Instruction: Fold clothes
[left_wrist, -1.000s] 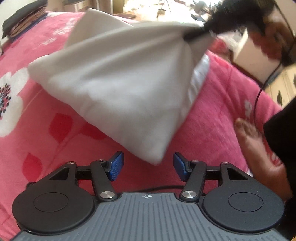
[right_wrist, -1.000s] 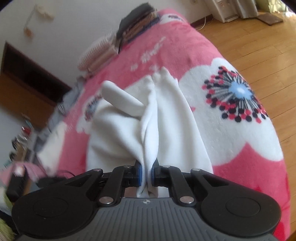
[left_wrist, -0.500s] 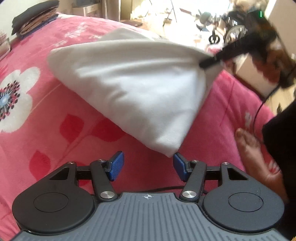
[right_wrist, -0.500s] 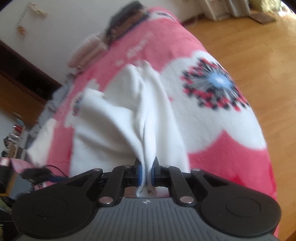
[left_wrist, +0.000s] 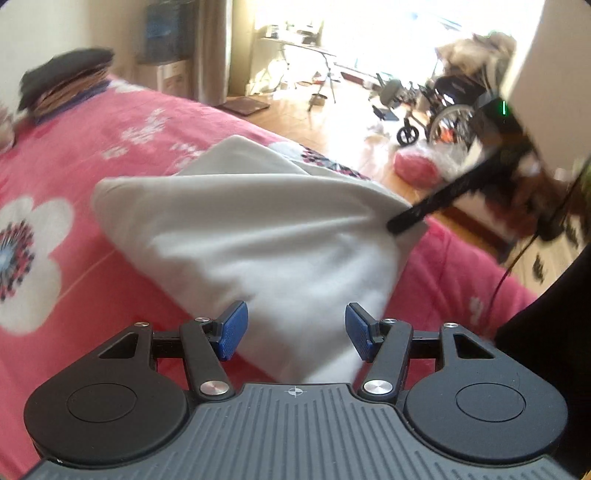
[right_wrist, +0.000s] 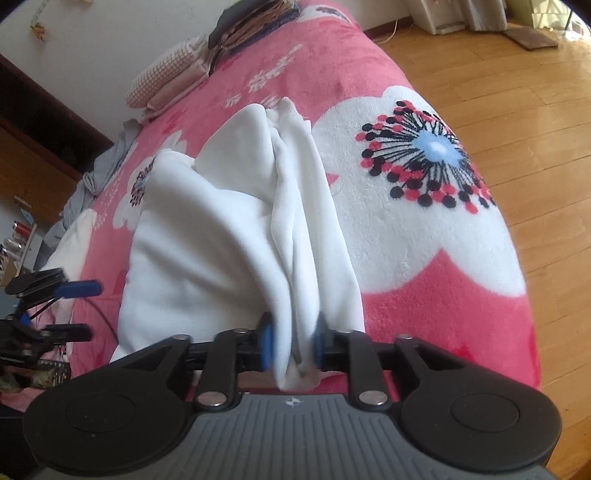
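Observation:
A white garment (left_wrist: 258, 236) lies bunched on the pink flowered blanket (left_wrist: 74, 155). My right gripper (right_wrist: 291, 341) has a gathered fold of the white garment (right_wrist: 236, 229) between its blue pads, and its jaws are opening, the pads blurred and standing apart from the tight pinch. From the left wrist view the right gripper (left_wrist: 417, 214) sits at the garment's raised far corner. My left gripper (left_wrist: 295, 334) hangs open just above the garment's near corner, holding nothing. It also shows at the left edge as the left gripper (right_wrist: 77, 310).
Stacked folded clothes (right_wrist: 243, 26) and a checked pillow (right_wrist: 162, 81) rest at the bed's far end. Grey cloth (right_wrist: 96, 173) hangs off the bed's side. Wooden floor (right_wrist: 517, 110) borders the bed. A wheelchair (left_wrist: 443, 110) and a tripod stand beyond.
The right gripper's pads have spread apart around the fold they pinched. The left gripper has risen and tilted up, so the room beyond the bed now shows.

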